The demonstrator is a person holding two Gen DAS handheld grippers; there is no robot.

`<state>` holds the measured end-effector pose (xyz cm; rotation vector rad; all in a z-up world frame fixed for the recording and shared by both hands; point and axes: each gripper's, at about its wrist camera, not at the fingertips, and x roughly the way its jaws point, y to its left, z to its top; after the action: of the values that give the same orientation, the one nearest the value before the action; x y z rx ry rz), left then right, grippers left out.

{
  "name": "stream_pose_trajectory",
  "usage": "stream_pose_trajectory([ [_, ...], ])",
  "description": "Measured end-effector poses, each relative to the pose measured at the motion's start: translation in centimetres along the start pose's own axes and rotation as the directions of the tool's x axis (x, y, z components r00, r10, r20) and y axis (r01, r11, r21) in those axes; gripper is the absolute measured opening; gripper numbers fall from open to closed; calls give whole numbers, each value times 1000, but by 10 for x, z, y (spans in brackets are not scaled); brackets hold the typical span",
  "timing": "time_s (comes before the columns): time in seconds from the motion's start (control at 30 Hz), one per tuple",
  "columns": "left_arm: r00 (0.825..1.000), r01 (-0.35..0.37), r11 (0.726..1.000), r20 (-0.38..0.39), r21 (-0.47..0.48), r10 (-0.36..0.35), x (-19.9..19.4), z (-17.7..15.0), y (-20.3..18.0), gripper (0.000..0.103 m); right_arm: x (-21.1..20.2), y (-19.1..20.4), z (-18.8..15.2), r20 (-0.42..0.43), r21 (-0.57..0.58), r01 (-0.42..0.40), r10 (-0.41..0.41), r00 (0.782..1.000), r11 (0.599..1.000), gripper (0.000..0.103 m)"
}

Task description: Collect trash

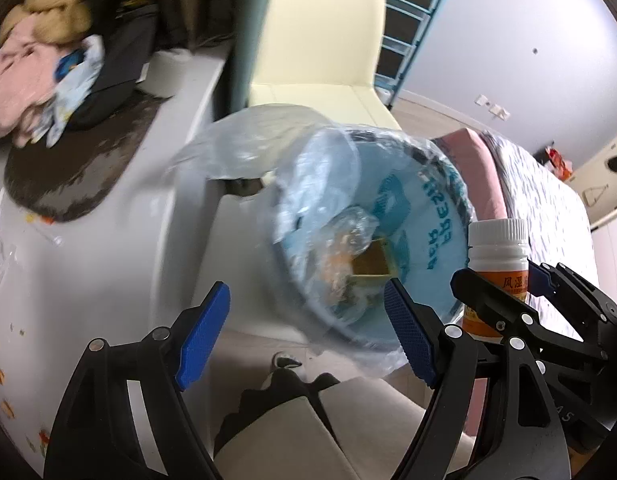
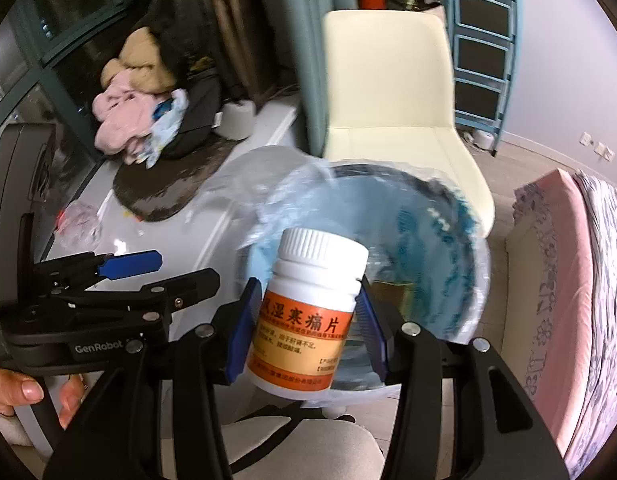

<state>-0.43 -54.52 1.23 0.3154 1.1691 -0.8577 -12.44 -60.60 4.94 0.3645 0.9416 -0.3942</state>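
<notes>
Gripping: right gripper (image 2: 304, 320) clamped on pill bottle (image 2: 308, 312)
Left gripper (image 1: 304, 328): jaws apart, empty
Bin (image 2: 460, 280): bag-lined, twelve o'clock beyond bottle

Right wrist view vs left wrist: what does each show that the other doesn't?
Right wrist only: the pill bottle's full orange label between the right gripper's fingers, a hand on the left gripper's handle, a crumpled wrapper on the white surface.

Left wrist only: the left gripper's open, empty fingers, a box and wrapper inside the bin.

Both: the bag-lined blue bin, cream chair, pink clothes, bed.
</notes>
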Motion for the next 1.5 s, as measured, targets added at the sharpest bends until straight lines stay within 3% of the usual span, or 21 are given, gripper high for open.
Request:
stream_pose_trajectory([
  [0.43, 999, -14, 997, -42, 76, 17, 33, 29, -37, 76, 13, -51, 12, -6, 81, 26, -25, 1000, 996, 46],
  [0.67, 996, -7, 1000, -85, 19, 8, 47, 31, -29, 76, 28, -56, 13, -60, 77, 53, -49, 997, 996, 46],
  [0.83, 996, -15, 1000, -89, -16, 14, 51, 33, -22, 76, 31, -60, 17, -33, 93, 86, -83, 996, 992, 70],
  [0.9, 996, -18, 999, -91, -28, 16, 52, 34, -19, 76, 32, -60, 19, -22, 93, 72, -71, 997, 993, 71],
  [1.2, 996, -94, 996, -6, 5, 94, 38, 33, -13, 76, 39, -48, 26, -40, 57, 62, -60, 997, 996, 71],
  [1.5, 996, 32, 999, 85, -10, -31, 20, 31, -7, 76, 38, -47, 25, -35, 73, 65, -62, 997, 995, 71],
])
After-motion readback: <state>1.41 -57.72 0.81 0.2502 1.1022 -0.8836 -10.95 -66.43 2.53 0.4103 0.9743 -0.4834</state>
